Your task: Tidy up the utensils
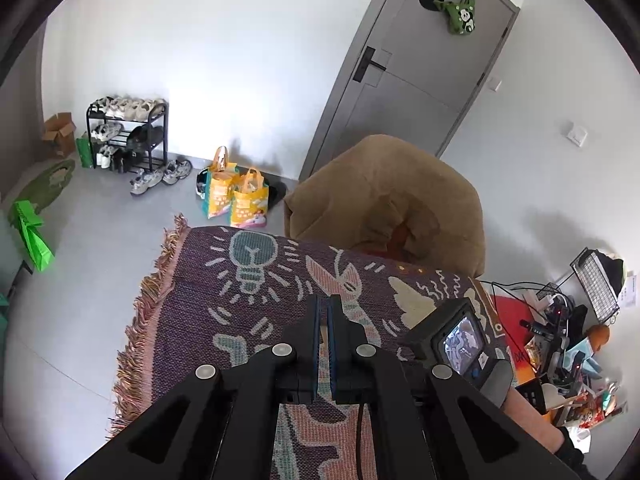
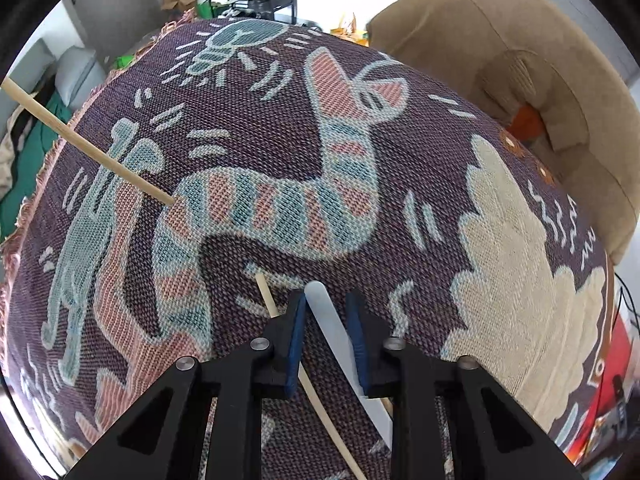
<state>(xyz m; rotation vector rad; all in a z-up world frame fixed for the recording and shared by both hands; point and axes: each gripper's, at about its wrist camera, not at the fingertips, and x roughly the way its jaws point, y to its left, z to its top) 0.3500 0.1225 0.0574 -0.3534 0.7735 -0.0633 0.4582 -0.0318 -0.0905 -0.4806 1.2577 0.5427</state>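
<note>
We have the right gripper (image 2: 326,304) low over the woven cloth (image 2: 280,152), jaws partly open with a flat white utensil handle (image 2: 332,320) lying between the blue pads (image 2: 296,340); whether they touch it, we can't tell. A thin wooden chopstick (image 2: 268,296) lies just left of it on the cloth; a second chopstick (image 2: 92,148) sits farther left. Our left gripper (image 1: 323,312) hovers above the cloth, jaws nearly closed, empty. Beyond: tan armchair (image 1: 384,188), grey door (image 1: 420,60).
</note>
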